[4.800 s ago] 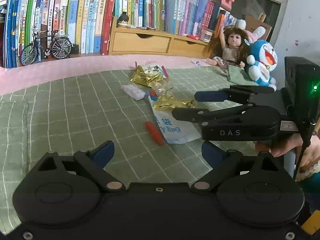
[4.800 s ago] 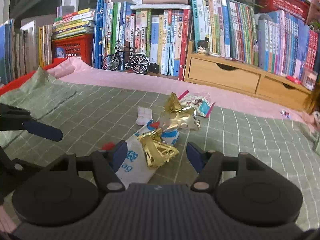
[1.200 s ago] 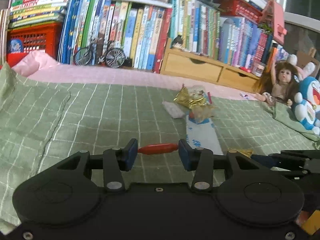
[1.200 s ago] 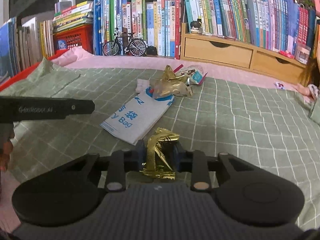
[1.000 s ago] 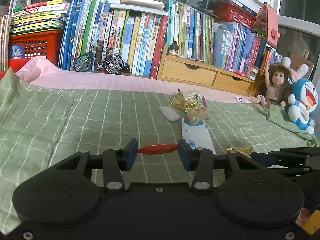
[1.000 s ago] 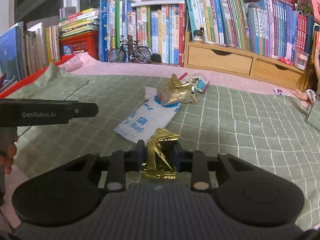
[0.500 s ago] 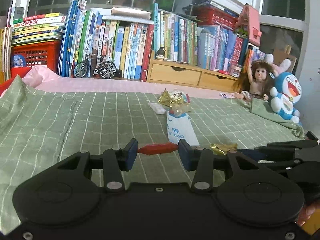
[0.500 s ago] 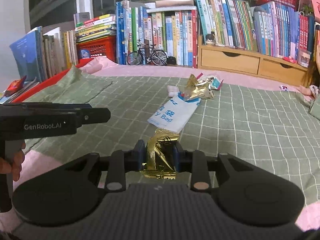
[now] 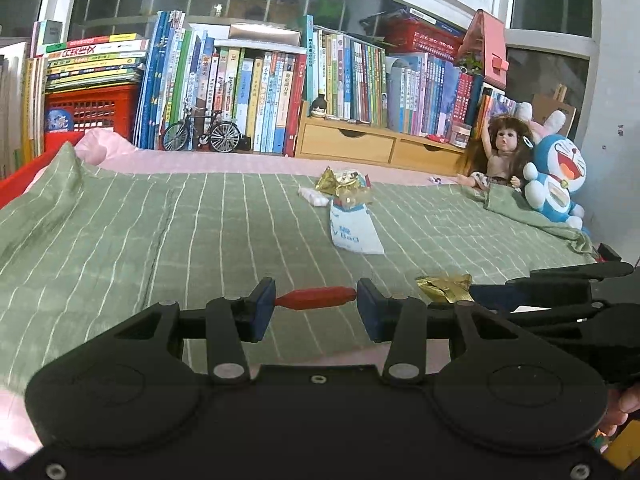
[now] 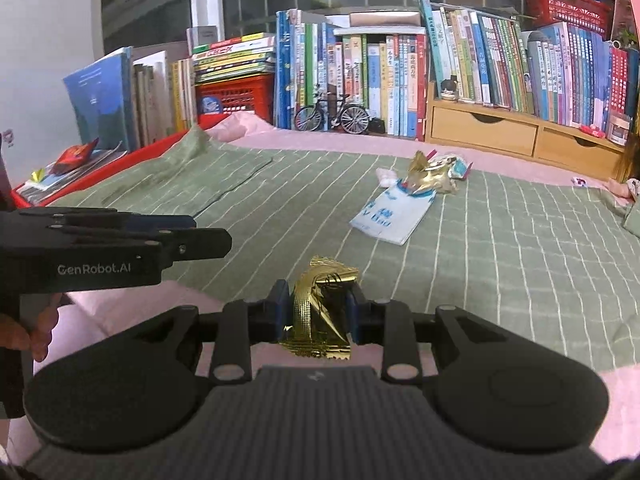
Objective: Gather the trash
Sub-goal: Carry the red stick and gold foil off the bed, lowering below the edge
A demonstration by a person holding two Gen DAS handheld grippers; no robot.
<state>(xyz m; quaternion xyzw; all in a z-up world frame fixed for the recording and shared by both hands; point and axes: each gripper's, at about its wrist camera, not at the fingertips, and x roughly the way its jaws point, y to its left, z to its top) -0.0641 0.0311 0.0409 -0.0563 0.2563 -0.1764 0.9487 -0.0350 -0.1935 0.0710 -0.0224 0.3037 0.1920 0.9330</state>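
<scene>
Both pieces are picked up and are being carried off the bed; the next move, as I judge it, calls for a bin or bag, and none is in view. The left tongs (image 9: 316, 304) clamp a small red wrapper (image 9: 316, 298) end to end, level between the blue pads. The right tongs (image 10: 318, 312) are closed narrow on a crumpled gold wrapper (image 10: 322, 312), held upright. Both are raised side by side over the near edge of the green checked blanket (image 9: 200, 232), pointing toward the bookshelf. More trash lies farther off: a white bag (image 10: 390, 216) with gold wrappers (image 10: 428, 178) at its far end.
</scene>
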